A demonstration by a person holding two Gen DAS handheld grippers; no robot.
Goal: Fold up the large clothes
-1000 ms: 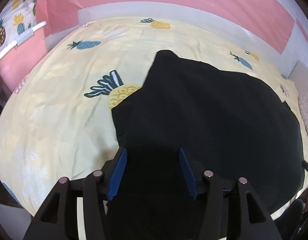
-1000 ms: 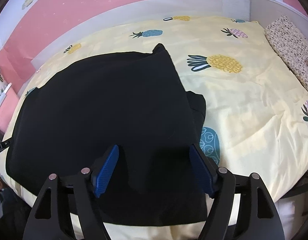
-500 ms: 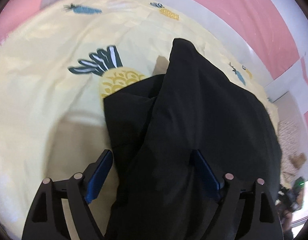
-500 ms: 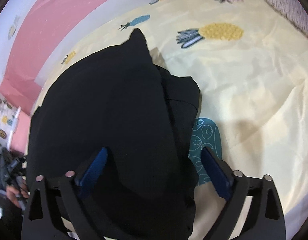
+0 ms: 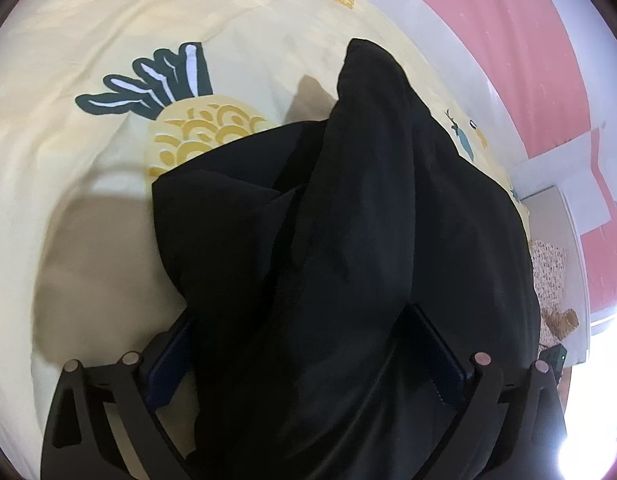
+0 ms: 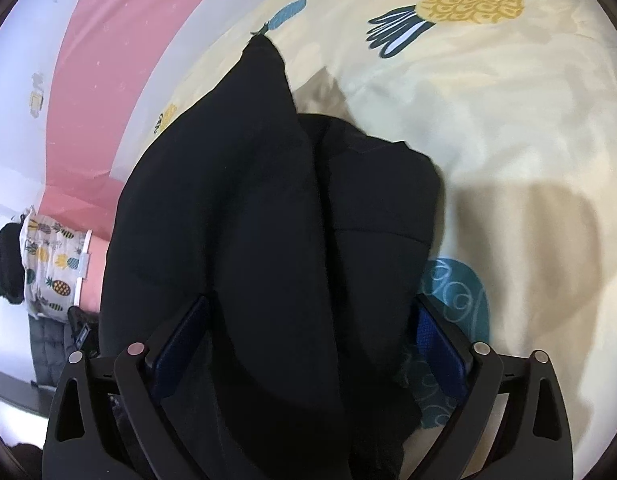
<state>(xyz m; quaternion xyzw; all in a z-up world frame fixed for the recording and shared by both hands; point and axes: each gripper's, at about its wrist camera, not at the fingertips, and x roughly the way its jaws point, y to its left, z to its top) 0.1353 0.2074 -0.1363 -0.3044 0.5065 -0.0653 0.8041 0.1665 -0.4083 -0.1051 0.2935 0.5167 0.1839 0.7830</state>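
A large black garment (image 5: pixel 348 220) lies on a pale yellow pineapple-print bed sheet (image 5: pixel 68 80). It is bunched and rises in a ridge to a point at the far end. In the left wrist view my left gripper (image 5: pixel 304 344) stands wide open with the black cloth lying between its blue pads (image 5: pixel 440 360). In the right wrist view the same garment (image 6: pixel 268 200) fills the middle, and my right gripper (image 6: pixel 308 336) is also wide open, straddling the cloth with blue pads (image 6: pixel 436 340) on either side. Neither gripper is closed on the cloth.
A pink and white wall (image 5: pixel 508 20) runs behind the bed. A floral pillow (image 5: pixel 548 264) lies at the far right of the left wrist view. A pineapple-print hanging cloth (image 6: pixel 52 264) and dark items stand by the wall at the left of the right wrist view.
Both grippers have dropped low and closer over the garment and opened wider. The flat black cloth now stands bunched in a raised ridge between the fingers.
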